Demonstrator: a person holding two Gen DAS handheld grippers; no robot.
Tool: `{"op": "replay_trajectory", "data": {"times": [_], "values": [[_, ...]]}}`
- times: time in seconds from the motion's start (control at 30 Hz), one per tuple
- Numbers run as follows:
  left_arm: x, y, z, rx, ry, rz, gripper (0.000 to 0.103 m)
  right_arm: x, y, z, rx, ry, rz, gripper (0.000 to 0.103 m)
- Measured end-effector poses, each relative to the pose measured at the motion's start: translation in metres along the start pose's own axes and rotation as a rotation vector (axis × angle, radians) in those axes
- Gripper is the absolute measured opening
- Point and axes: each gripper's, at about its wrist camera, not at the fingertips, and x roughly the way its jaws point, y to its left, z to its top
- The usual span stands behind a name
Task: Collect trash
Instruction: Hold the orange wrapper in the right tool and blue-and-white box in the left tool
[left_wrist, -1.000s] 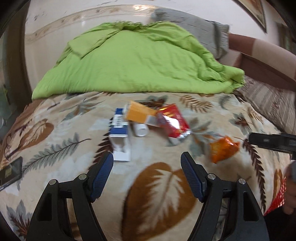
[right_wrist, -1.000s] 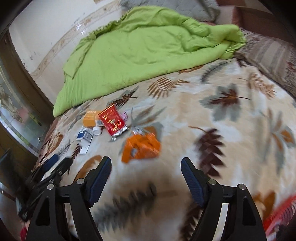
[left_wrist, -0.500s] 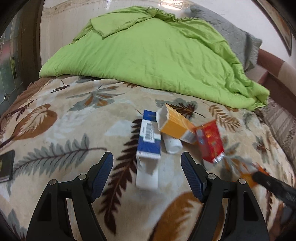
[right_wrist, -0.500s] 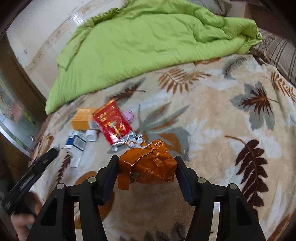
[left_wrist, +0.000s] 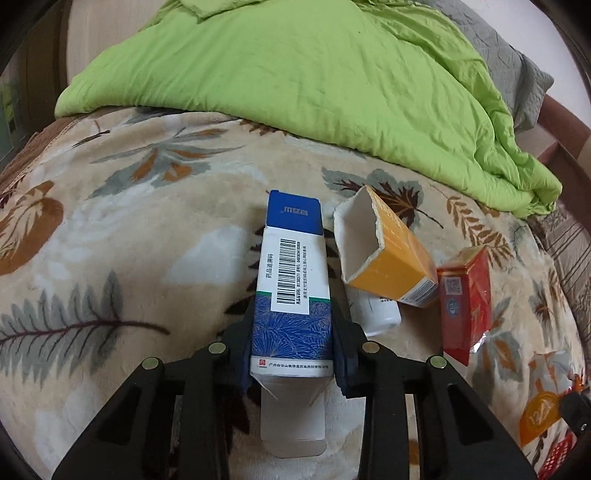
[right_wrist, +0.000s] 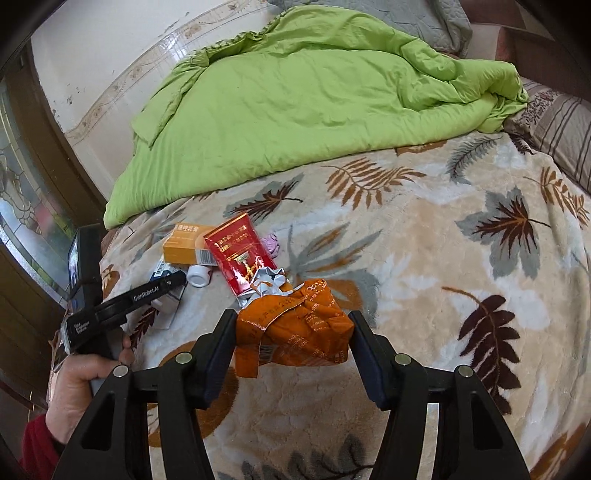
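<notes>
My left gripper is shut on a blue and white medicine box that lies on the leaf-pattern blanket. Beside it lie an open orange box, a white bottle and a red packet. My right gripper is shut on a crumpled orange wrapper. In the right wrist view the red packet, orange box, white bottle and the left gripper lie to the left, ahead.
A green duvet covers the far half of the bed, also in the right wrist view. A grey pillow and a striped pillow lie at the far right. A small pink scrap sits by the red packet.
My left gripper moved forward and closed on the blue and white box. My right gripper stayed around the orange wrapper and moved slightly closer to the pile.
</notes>
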Motion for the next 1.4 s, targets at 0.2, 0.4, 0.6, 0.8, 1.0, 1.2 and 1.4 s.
{"op": "replay_trajectory", "data": {"times": [0.2,0.4,0.6,0.8,1.0,1.2,1.4], "values": [[-0.038,-0.006,-0.025,0.041,-0.009,-0.004,0.032,-0.001,0.003,0.001,0.003,-0.008,0.015,0.065],[-0.079,-0.011,-0.054,0.037,-0.014,-0.036,0.032,-0.009,0.019,-0.007,-0.062,-0.02,0.013,0.065],[-0.125,-0.026,-0.096,0.102,-0.023,-0.026,0.032,-0.034,0.029,-0.021,-0.102,-0.046,0.043,0.065],[-0.118,-0.028,-0.123,0.108,0.046,-0.011,0.032,-0.046,0.028,-0.039,-0.091,-0.023,0.064,0.065],[-0.099,-0.028,-0.123,0.118,0.08,0.005,0.035,-0.043,0.033,-0.044,-0.122,-0.005,0.044,0.065],[-0.101,-0.032,-0.12,0.142,0.028,0.041,0.033,-0.036,0.035,-0.041,-0.116,0.001,0.042,0.065],[-0.13,-0.037,-0.117,0.165,-0.121,0.092,0.033,-0.046,0.034,-0.037,-0.105,-0.045,0.041,0.065]]}}
